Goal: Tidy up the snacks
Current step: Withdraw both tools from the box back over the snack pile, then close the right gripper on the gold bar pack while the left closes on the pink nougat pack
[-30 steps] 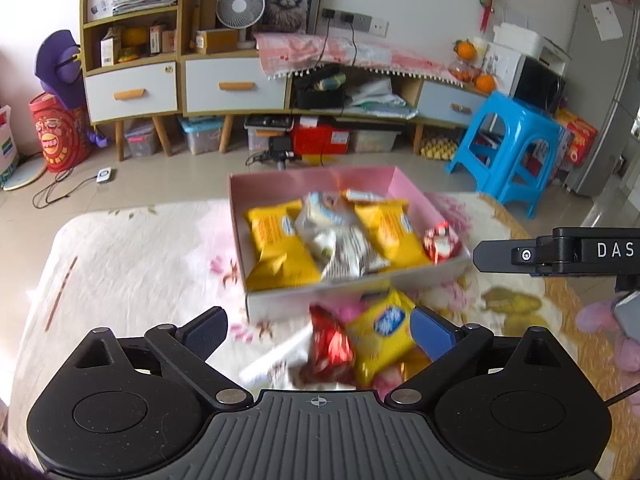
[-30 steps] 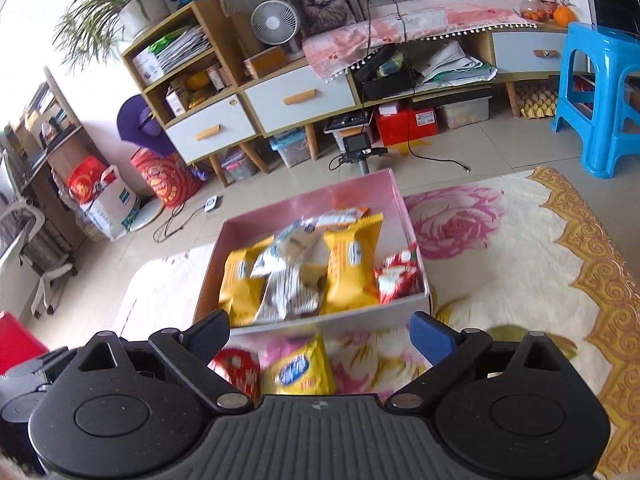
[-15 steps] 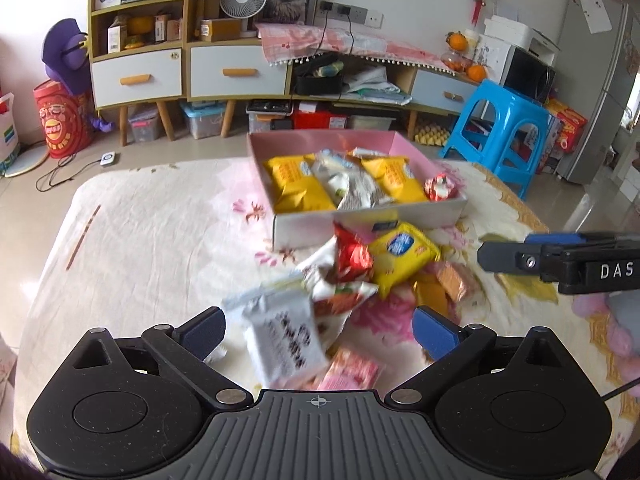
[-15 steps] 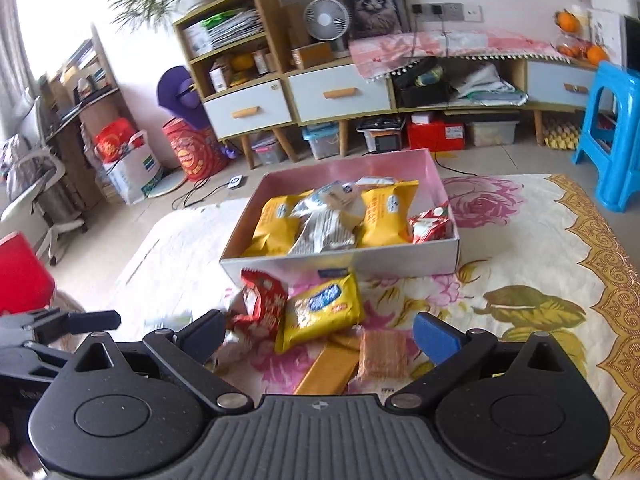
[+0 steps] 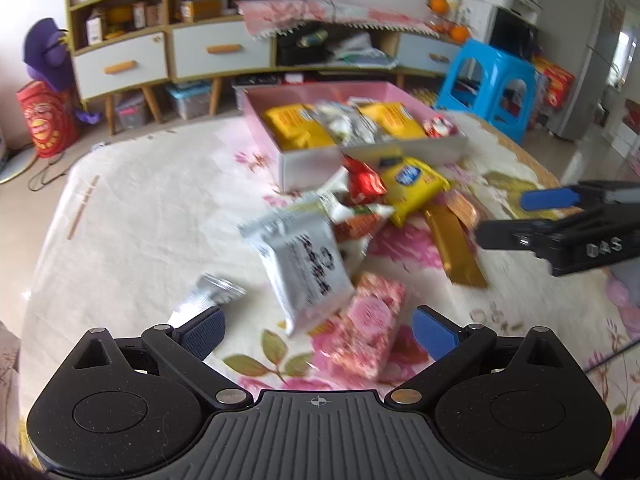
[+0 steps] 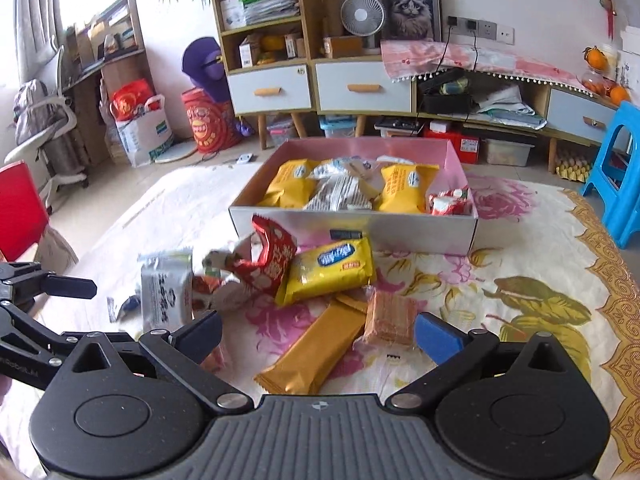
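The loose snacks lie heaped on the floral-clothed surface (image 6: pixel 540 240), just near of the pink open cardboard box (image 6: pixel 352 232), which already holds several packets. A long golden-brown wrapped bar (image 6: pixel 316 346) lies directly ahead of the right claw (image 6: pixel 318 332), its long axis slanting from near-left to far-right, with a clear-wrapped wafer block (image 6: pixel 390 316) beside it. The right claw gapes wide, empty. The left claw (image 5: pixel 318 326), equally spread and empty, hovers over a pink flowered packet (image 5: pixel 366 328) and a white packet with black characters (image 5: pixel 308 264). "DAS" reads on the right claw's side.
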A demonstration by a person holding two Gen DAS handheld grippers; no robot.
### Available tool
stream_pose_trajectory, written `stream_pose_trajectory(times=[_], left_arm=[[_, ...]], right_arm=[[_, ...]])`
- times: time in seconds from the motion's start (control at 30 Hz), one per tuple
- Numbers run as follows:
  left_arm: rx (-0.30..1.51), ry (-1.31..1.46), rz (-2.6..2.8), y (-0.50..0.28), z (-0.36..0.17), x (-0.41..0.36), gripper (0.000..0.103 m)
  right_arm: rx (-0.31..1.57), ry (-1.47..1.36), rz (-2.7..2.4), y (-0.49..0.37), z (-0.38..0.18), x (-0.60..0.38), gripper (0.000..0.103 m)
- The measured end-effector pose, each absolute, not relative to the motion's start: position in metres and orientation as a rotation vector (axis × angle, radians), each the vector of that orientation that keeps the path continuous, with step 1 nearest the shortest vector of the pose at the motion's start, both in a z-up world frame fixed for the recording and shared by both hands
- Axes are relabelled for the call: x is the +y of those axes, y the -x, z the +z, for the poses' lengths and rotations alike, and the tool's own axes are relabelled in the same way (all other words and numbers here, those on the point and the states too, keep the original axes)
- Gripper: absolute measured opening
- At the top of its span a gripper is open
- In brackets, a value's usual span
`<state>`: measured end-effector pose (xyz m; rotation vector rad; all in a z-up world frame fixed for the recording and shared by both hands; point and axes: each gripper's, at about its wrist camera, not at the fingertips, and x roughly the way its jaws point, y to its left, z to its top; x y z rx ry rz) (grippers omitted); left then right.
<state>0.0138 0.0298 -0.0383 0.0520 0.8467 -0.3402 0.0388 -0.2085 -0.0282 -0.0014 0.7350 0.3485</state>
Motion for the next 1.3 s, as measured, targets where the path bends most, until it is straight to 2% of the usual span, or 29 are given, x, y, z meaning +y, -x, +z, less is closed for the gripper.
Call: stream_pose_trajectory(times=[0.3, 0.7, 0.87, 1.17, 1.3], left_arm=[[0.927, -0.093, -0.404, -0.014, -0.056, 0.015, 0.099], [0.980, -0.097, -0.454, -0.012, -0.064, 0.009, 0.089], [0.988, -0.095, -0.468, -0.010, -0.064, 0.006, 0.080], [0.961, -0.079, -0.455, -0.013, -0.064, 0.004, 0.058], [0.959, -0.070, -0.454, -0.017, -0.064, 0.001, 0.057]], right_arm=[[0.802, 0.017, 0.297, -0.052, -0.056, -0.197, 0.095], [0.886, 0.141, 0.293, -0.052, -0.072, -0.197, 0.080], [0.936, 0.117, 0.291, -0.049, -0.065, -0.208, 0.069], [0.928, 0.049, 0.347, -0.051, -0.062, -0.213, 0.064], [0.922, 0.033, 0.369, -0.055, -0.062, -0.207, 0.062]])
